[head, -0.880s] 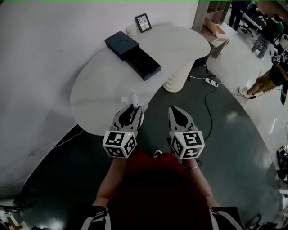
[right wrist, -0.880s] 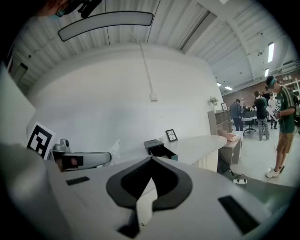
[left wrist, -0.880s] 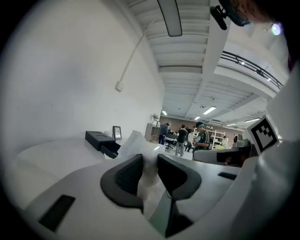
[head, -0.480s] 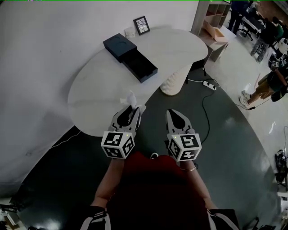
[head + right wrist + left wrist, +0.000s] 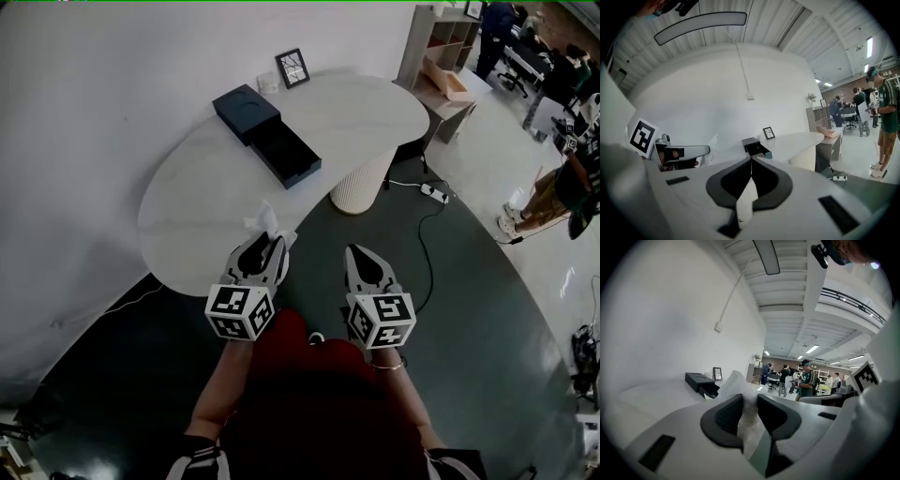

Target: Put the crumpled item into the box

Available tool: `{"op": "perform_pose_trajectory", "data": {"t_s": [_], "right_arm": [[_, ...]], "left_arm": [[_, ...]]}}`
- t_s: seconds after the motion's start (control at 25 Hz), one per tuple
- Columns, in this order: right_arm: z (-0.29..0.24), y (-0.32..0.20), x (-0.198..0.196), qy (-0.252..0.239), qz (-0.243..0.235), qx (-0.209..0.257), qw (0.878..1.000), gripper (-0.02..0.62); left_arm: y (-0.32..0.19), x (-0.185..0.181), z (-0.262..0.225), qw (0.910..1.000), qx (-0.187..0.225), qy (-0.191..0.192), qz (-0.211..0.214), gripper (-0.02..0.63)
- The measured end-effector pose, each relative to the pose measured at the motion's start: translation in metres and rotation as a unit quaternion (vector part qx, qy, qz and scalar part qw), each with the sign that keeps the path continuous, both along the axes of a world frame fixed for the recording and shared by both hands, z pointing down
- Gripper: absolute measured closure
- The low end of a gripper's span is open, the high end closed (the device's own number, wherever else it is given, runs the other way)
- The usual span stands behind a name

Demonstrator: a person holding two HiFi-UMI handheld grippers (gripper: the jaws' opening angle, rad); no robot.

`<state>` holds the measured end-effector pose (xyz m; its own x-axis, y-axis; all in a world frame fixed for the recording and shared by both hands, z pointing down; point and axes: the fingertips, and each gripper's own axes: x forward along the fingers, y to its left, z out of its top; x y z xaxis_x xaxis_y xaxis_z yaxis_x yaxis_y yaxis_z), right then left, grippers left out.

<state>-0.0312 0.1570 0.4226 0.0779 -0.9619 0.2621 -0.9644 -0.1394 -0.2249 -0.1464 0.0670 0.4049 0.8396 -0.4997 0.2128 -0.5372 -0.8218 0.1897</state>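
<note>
left gripper (image 5: 263, 247) pinches crumpled white paper wad (image 5: 266, 221) at pale oval table's (image 5: 187, 211) near edge, presumably for carrying to dark open rectangular box (image 5: 279, 150) upper centre; right gripper (image 5: 355, 254) idle, jaws pressed together, empty.

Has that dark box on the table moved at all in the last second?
No. The dark box sits in the same spot on the table, just in front of the picture frame; only the head view itself has shifted.
</note>
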Motion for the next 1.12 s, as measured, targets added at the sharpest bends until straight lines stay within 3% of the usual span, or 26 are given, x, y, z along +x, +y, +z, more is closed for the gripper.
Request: {"op": "perform_pose_trajectory", "data": {"t_s": [0.36,0.8,1.12], "right_arm": [[0.008,-0.023,0.023,-0.007,0.008,-0.008,1.000,0.580],[0.014,-0.091,0.092,-0.006,0.026,-0.019,0.999,0.580],[0.016,-0.145,0.115,-0.014,0.016,-0.029,0.999,0.580]], "left_arm": [[-0.038,0.027,0.011,0.9999,-0.006,-0.008,-0.005,0.485],[-0.116,0.093,0.025,0.9994,-0.017,-0.029,-0.002,0.485],[-0.169,0.121,0.031,0.9988,-0.027,-0.040,-0.012,0.485]]}}
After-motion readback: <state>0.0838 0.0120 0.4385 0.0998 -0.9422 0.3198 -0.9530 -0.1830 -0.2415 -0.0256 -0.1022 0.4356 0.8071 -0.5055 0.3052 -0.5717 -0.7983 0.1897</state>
